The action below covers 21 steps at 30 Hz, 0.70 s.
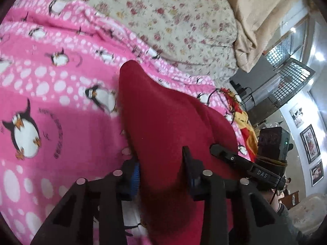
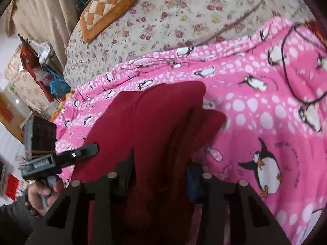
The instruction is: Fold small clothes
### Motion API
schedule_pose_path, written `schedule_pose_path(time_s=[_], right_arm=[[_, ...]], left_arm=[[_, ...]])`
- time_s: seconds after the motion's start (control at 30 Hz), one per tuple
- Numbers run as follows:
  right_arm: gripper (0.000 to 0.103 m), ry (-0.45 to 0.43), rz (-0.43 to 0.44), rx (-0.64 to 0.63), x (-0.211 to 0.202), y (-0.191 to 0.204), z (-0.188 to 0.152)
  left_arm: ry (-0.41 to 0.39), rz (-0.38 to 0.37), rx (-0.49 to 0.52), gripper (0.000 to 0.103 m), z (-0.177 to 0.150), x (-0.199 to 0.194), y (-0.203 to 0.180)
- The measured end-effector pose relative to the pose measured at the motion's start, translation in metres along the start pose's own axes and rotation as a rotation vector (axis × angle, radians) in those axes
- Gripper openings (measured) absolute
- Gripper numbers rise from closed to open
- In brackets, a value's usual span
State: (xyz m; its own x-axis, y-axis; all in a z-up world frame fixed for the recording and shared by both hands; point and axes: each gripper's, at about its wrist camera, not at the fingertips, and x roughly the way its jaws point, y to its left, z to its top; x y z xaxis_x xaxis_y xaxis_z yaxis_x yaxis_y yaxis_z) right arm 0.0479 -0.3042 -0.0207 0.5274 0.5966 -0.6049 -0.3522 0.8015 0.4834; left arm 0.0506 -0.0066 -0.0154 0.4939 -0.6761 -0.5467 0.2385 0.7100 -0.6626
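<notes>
In the left wrist view, the red garment [image 1: 163, 118] is seen draped from centre toward 6 o'clock over the pink penguin blanket [image 1: 51, 102]. It is clamped between the jaws of the left gripper [image 1: 161, 169]. The right gripper [image 1: 224, 153] appears at 4 o'clock, at the cloth's edge. A floral sheet [image 1: 173, 20] lies at 12 o'clock.

In the right wrist view, the same garment [image 2: 155, 118] is pinched by the right gripper [image 2: 161, 175], folds bunched between its fingers. The left gripper [image 2: 85, 151] is seen at 8 o'clock, a hand [image 2: 43, 194] below it. A checked cushion [image 2: 106, 8] lies at 11 o'clock. No containers can be made out clearly.
</notes>
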Motion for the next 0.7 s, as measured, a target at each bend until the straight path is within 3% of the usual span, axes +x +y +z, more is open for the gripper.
schedule_pose_path(time_s=[0.2,0.47,0.57,0.6,0.67,0.7], right_arm=[[0.039,-0.063,0.034,0.018,0.000,0.019,0.020],[0.039,-0.046,0.216,0.063,0.054,0.050,0.067],[0.039,-0.010,0.279,0.127,0.092,0.050,0.073],[0.039,0.008,0.274,0.147,0.104,0.048,0.070],[0.046,0.036,0.235,0.171,0.123,0.040,0.062],[0.046,0.047,0.218,0.201,0.131,0.031,0.054]], left_arm=[[-0.050,-0.011,-0.015,0.022,0.029,-0.027,0.009],[-0.044,0.121,-0.010,0.023,0.083,-0.067,0.040],[-0.029,0.151,-0.011,0.026,0.092,-0.055,0.065],[-0.003,0.149,-0.029,0.026,0.092,-0.042,0.080],[0.087,0.202,-0.076,0.039,0.088,-0.017,0.101],[0.096,0.186,-0.098,0.040,0.088,-0.013,0.104]])
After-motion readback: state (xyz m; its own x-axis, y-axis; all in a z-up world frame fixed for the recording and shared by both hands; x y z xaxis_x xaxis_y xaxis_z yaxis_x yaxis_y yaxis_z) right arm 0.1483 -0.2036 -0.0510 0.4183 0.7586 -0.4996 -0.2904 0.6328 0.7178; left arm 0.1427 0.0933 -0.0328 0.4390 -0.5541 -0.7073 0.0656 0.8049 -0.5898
